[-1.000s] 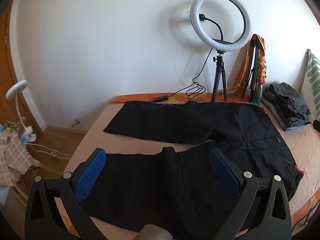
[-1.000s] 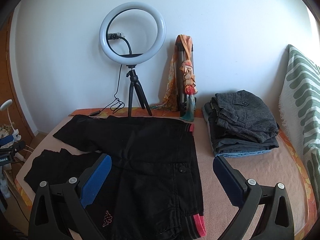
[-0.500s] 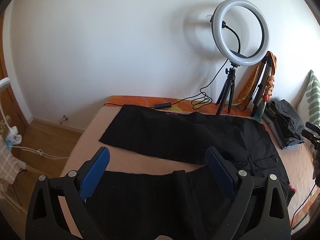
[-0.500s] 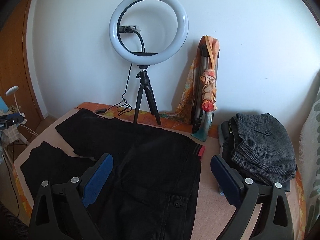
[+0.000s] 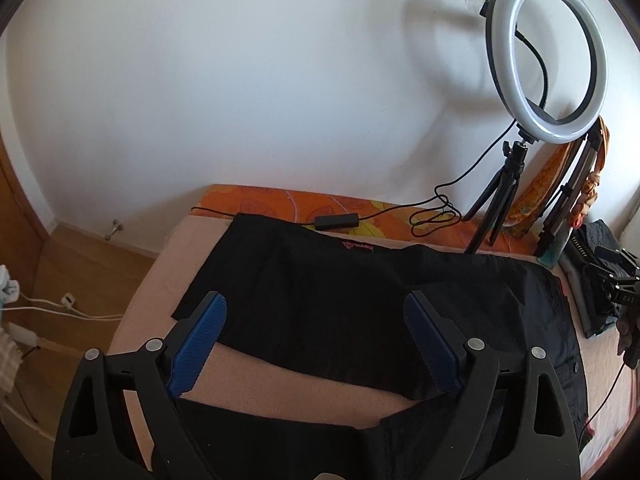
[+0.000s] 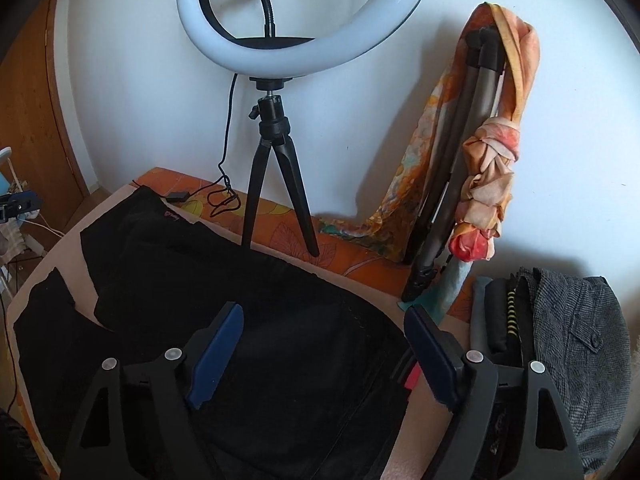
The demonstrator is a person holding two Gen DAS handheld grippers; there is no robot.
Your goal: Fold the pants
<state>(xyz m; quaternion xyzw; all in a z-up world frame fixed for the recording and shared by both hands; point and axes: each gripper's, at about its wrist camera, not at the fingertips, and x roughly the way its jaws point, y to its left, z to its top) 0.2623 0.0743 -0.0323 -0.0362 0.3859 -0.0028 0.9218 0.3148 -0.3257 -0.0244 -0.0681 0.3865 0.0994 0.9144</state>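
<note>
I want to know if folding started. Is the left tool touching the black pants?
Cannot tell. In the left wrist view the left tool is open above the black pants, but neither view plainly shows contact or a gap.

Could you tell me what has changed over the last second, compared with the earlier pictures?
Both grippers have moved forward toward the wall. The left gripper now hangs over the far leg of the pants, and the right gripper has closed in on the waist, near the ring light. Both stay open, holding nothing. The pants lie spread as before, and the folded pile is untouched.
</note>
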